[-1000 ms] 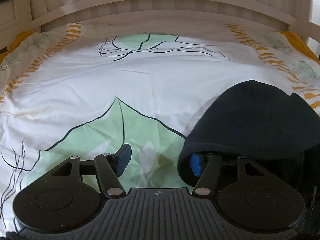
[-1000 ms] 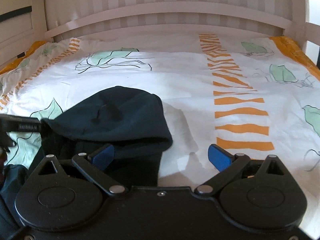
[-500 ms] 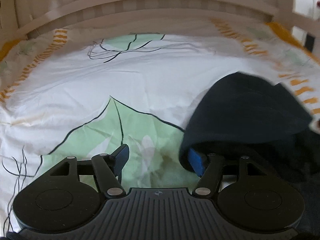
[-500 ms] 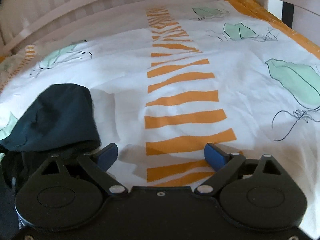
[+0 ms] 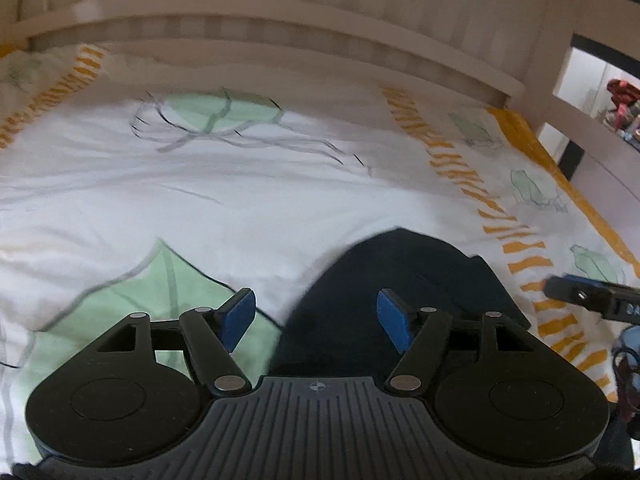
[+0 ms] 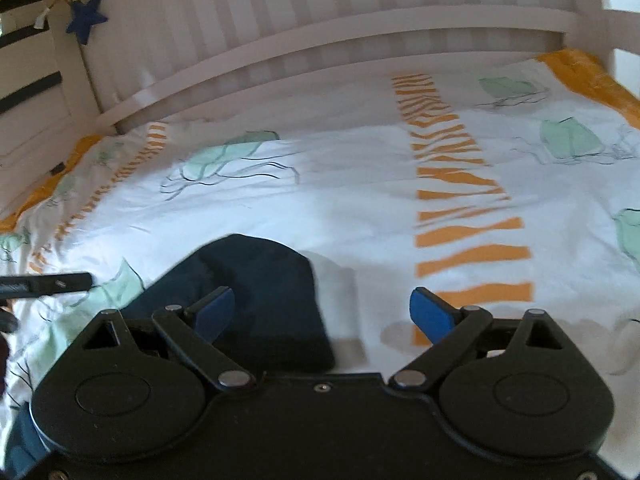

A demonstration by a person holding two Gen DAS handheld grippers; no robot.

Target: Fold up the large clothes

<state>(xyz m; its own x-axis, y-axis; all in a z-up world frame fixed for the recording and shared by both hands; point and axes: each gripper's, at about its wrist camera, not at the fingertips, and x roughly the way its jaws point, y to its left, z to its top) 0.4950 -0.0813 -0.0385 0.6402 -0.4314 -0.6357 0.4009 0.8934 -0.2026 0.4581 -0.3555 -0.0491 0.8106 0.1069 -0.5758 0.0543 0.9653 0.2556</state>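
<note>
Dark garment left on the bed, both grippers free of it

The dark garment point(image 5: 404, 280) is laid on the near part of the patterned bedsheet point(image 5: 240, 200), presumably spread for folding. Nothing is gripped by the left gripper point(image 5: 316, 316): its jaws are opening, with cloth seen beyond but not pressed. The right gripper point(image 6: 324, 312) is held wide apart and empty, just right of the garment. The white headboard point(image 6: 320, 32) is seen beyond.
</note>
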